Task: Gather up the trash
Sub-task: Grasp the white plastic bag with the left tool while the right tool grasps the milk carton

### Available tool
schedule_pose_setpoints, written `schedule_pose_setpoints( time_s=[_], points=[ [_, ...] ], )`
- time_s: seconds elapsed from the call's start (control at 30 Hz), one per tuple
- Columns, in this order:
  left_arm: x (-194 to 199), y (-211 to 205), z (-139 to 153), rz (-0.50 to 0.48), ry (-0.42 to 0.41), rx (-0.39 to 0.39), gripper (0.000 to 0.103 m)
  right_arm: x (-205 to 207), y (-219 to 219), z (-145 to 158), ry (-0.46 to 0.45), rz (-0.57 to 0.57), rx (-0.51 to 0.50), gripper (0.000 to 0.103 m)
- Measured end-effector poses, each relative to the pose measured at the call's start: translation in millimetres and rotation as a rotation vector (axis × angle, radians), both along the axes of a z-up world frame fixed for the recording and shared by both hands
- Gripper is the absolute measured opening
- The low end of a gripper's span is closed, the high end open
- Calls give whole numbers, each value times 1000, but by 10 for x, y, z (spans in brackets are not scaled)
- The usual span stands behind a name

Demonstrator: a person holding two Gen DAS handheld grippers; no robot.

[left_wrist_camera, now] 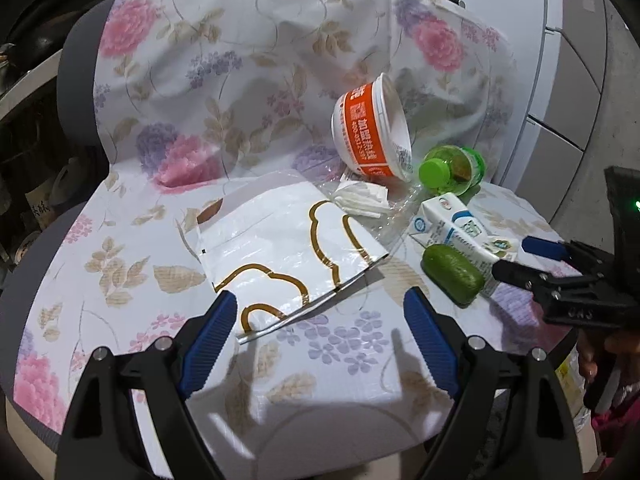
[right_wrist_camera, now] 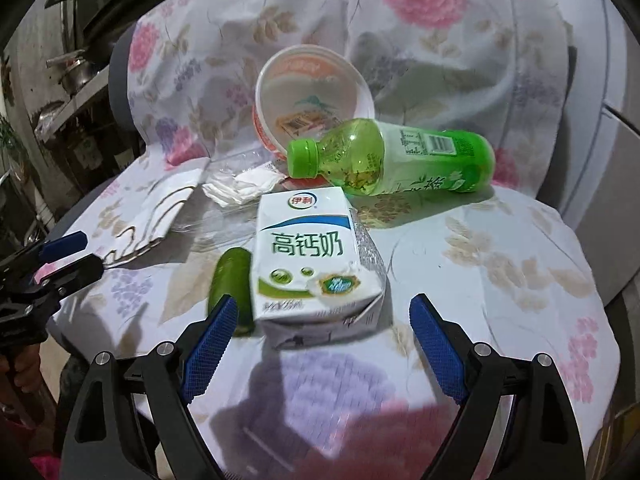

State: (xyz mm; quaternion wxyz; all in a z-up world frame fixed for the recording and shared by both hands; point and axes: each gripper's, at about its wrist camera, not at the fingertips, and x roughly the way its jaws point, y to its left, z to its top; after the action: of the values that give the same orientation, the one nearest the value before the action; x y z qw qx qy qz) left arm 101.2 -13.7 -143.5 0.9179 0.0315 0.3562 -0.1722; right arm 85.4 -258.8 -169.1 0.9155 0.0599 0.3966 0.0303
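Note:
Trash lies on a flower-print cloth [left_wrist_camera: 168, 248] over a seat. A white bag with gold outlines [left_wrist_camera: 280, 248] lies flat, just ahead of my open, empty left gripper [left_wrist_camera: 320, 312]. Behind it are crumpled tissue [left_wrist_camera: 360, 202], an orange-and-white paper bowl [left_wrist_camera: 368, 132] on its side and a green bottle [left_wrist_camera: 452, 170]. In the right wrist view a white milk carton [right_wrist_camera: 316, 260] lies just ahead of my open, empty right gripper [right_wrist_camera: 320, 316], with a green avocado-like object [right_wrist_camera: 232, 284] at its left, the green bottle [right_wrist_camera: 400, 156] and the bowl [right_wrist_camera: 312, 96] behind.
The cloth [right_wrist_camera: 500, 260] drapes up over the seat back. Clear plastic wrap [left_wrist_camera: 396, 220] lies between bag and carton [left_wrist_camera: 456, 232]. White and grey cabinet fronts [left_wrist_camera: 568, 92] stand to the right. Dark shelves with pots [right_wrist_camera: 76, 72] stand at the left.

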Motion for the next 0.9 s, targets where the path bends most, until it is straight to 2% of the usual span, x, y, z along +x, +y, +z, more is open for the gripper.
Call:
schedule_pose_setpoints(
  time_s=[0.17,0.3,0.33,0.43,0.6,0.8,0.9],
  points=[
    [12,10,-46,-12,6,8,83,212,-77,-115,27,24,59,87],
    [2,28,-47,-14,10,1,83,308,-50,-168,60,32,50,85],
    [-7,32,-43,-13,10,2,83,291,-47,-160,62,35,63,80],
    [-17,44,-42,-15,5,9,83,149,-17,-85,52,4,30,77],
    [-47,-7,-25,-43,-21,34,83,-205,7,169,-32,-62,3,76],
    [151,-265,-96,-32,-59,151,83,-332,-20,278,-47,-78,17,76],
    [299,-316,-178,-12,-29,197,82,-297,-97,216,-30,-88,40,76]
  ],
)
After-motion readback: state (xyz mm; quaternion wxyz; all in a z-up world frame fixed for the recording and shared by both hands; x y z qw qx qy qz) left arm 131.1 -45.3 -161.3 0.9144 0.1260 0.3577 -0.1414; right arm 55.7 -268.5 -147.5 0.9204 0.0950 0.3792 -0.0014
